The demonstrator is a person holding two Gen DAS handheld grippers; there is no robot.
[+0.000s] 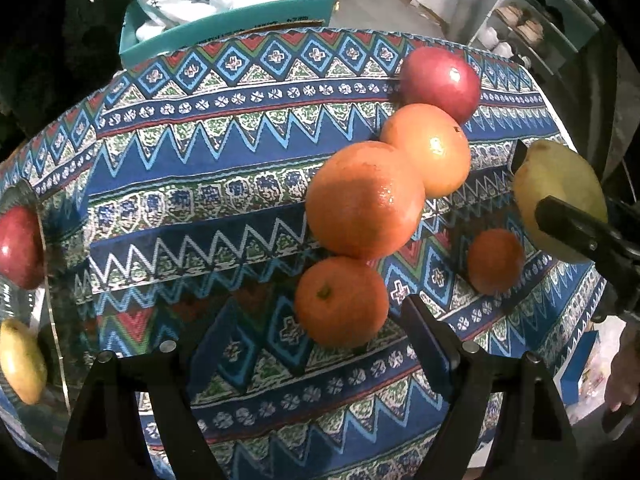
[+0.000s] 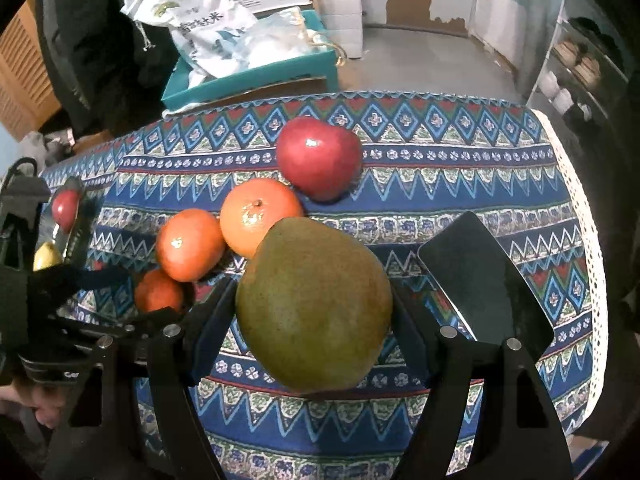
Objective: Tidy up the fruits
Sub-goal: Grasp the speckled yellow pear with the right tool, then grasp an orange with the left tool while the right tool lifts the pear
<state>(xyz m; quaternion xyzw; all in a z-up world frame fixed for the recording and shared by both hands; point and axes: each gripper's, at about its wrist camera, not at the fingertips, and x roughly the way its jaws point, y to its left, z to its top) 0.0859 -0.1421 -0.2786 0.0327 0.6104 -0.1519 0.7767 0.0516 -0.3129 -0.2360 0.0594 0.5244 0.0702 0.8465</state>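
Observation:
My right gripper (image 2: pixel 314 332) is shut on a green-yellow mango (image 2: pixel 312 280), held above the patterned tablecloth (image 2: pixel 460 184). The same mango (image 1: pixel 560 184) shows at the right edge of the left wrist view. A red apple (image 1: pixel 440 84) and three oranges lie in a diagonal row: the far orange (image 1: pixel 426 148), the middle orange (image 1: pixel 364 200) and the small near orange (image 1: pixel 342 302). My left gripper (image 1: pixel 296 340) is open, tilted steeply down over the cloth. The small orange lies just beyond its fingertips, close to the right finger (image 1: pixel 428 332).
A teal box (image 2: pixel 256 76) with white bags stands behind the table. A shelf rack (image 2: pixel 580 64) is at the far right. The cloth's lace edge (image 2: pixel 576 208) marks the table's right side. Side mirrors on the grippers reflect fruit.

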